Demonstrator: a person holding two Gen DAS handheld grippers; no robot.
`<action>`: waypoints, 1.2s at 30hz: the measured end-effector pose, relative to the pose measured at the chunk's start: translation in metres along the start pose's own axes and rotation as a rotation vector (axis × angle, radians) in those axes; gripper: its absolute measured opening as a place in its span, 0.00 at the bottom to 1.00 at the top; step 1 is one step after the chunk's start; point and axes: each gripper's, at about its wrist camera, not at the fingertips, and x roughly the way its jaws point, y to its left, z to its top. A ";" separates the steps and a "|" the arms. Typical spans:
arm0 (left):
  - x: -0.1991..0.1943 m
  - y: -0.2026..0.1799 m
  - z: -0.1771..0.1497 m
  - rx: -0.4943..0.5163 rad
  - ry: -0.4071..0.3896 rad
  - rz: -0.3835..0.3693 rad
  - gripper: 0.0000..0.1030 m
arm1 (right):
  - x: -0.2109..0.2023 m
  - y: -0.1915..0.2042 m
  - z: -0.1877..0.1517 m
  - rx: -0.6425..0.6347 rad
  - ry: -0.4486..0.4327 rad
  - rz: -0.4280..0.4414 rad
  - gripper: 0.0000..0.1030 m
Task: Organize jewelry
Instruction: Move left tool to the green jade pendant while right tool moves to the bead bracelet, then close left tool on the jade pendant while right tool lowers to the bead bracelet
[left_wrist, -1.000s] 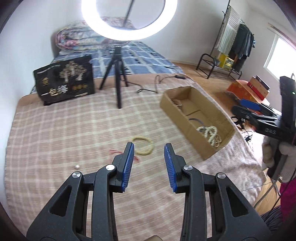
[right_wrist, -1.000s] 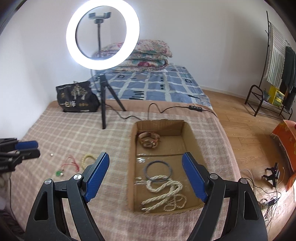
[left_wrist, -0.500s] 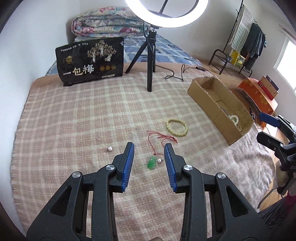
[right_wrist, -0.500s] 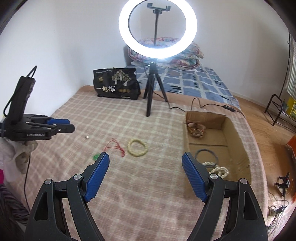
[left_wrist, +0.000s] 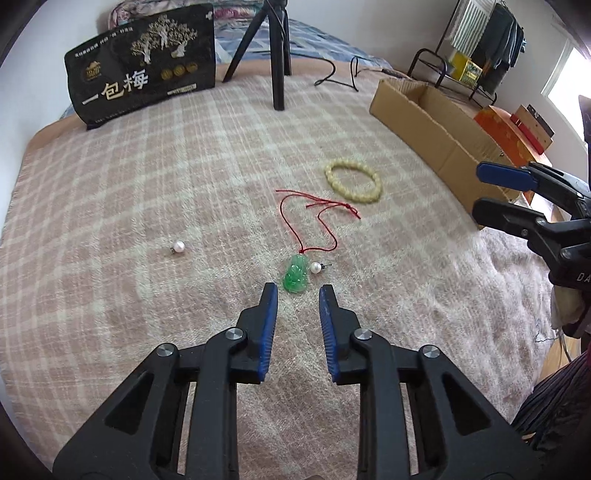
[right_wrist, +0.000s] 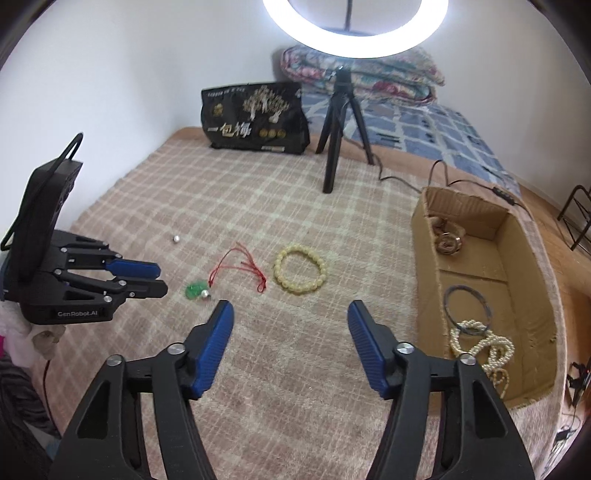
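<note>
Left wrist view: your left gripper (left_wrist: 298, 290) points down at the checked blanket (left_wrist: 155, 177), its jaws a narrow gap apart after just closing in a little, with nothing between them. The green pendant (left_wrist: 295, 275) lies just beyond the fingertips, nearly centred on the gap, with a pearl earring (left_wrist: 315, 267) touching its right side. Its red cord (left_wrist: 314, 218) loops away further ahead. Past the cord and a bit to the right sits the yellow bead bracelet (left_wrist: 352, 180). A second pearl earring (left_wrist: 178, 246) lies well off to the left. The cardboard box (left_wrist: 439, 125) stands far ahead on the right, and your right gripper (left_wrist: 491, 192) comes in from the right edge.

Right wrist view: your right gripper (right_wrist: 290, 314) hangs over bare blanket, jaws wide apart though they have just been narrowing, and they are empty. The bead bracelet (right_wrist: 300, 268) lies straight ahead of the gap, a short way beyond the tips. The pendant (right_wrist: 195, 290) and its earring (right_wrist: 205, 294) lie just off the left fingertip, right beside your left gripper (right_wrist: 162, 278). The box (right_wrist: 524, 295) is to the right, holding a dark ring (right_wrist: 467, 304), a pearl necklace (right_wrist: 484, 345) and a brown piece I can't make out.
</note>
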 end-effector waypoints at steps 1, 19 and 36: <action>0.003 0.000 0.000 0.001 0.004 -0.001 0.22 | 0.005 0.002 0.002 -0.013 0.011 0.013 0.51; 0.043 -0.007 0.007 0.084 0.061 0.083 0.17 | 0.051 0.005 0.022 -0.117 0.090 0.087 0.34; 0.057 0.003 0.023 0.043 0.046 0.063 0.17 | 0.095 0.000 0.027 -0.114 0.168 0.095 0.28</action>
